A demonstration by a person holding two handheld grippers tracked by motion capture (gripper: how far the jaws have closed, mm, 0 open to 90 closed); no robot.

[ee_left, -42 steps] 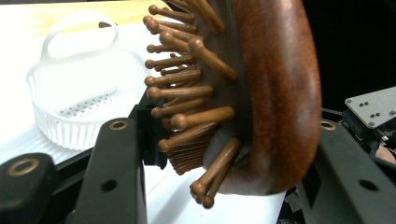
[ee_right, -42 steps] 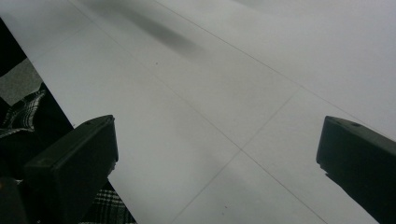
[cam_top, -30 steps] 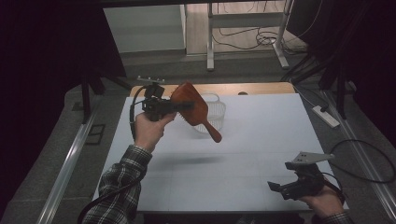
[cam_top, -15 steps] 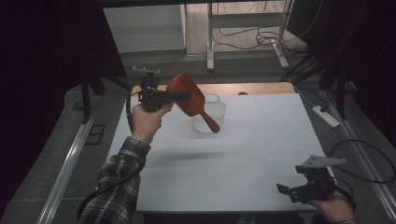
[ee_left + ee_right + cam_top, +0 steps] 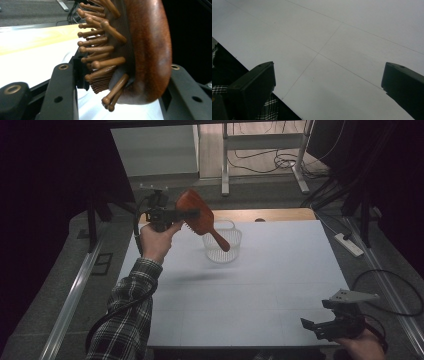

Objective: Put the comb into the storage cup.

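**Brush Above the Basket, Far Left of the Counter**

The hairbrush (image 5: 199,217) hung in the left gripper (image 5: 192,213) over the counter's (image 5: 280,270) far left part, its handle slanting down in front of the basket (image 5: 222,242). The basket stood on the counter near its far edge. The right gripper (image 5: 312,326) sat at the near right corner, well apart.

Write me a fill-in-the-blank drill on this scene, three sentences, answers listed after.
1. The left hand-held gripper is shut on a wooden ____.
2. The hairbrush is held in the air above a clear ____ standing on the white table.
3. The jaws of the right hand-held gripper stand ____, with nothing between them.

Missing words: hairbrush; basket; open
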